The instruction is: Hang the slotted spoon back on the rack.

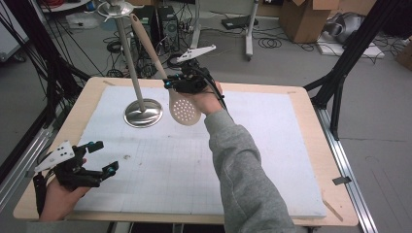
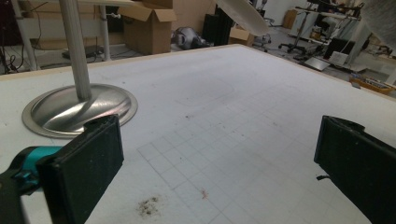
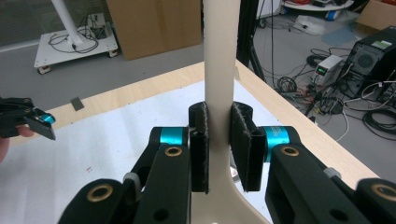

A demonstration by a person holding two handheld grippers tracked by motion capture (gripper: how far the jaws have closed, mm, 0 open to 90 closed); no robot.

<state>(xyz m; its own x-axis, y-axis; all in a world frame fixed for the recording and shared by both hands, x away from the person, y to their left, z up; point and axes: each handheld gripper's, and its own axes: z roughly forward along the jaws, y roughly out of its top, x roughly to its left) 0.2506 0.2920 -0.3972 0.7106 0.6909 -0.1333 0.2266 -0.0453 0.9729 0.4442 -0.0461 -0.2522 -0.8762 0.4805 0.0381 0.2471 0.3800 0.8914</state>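
A beige slotted spoon [image 1: 183, 109] hangs over the back of the white mat, its perforated bowl low and its handle slanting up and back. My right gripper [image 1: 176, 83] is shut on the handle just above the bowl; in the right gripper view both pads clamp the beige handle [image 3: 218, 70]. A metal stand [image 1: 142, 112] with a round base and thin pole sits left of the spoon and appears as the stand [image 2: 77, 109] in the left gripper view. My left gripper [image 1: 103, 157] rests open near the table's front left corner, nothing between its wide-apart jaws.
The white gridded mat [image 1: 194, 165] covers a wooden table [image 1: 320, 145]. Black frame legs stand at the left and right sides. Cardboard boxes, cables and computer cases lie on the floor beyond the far edge.
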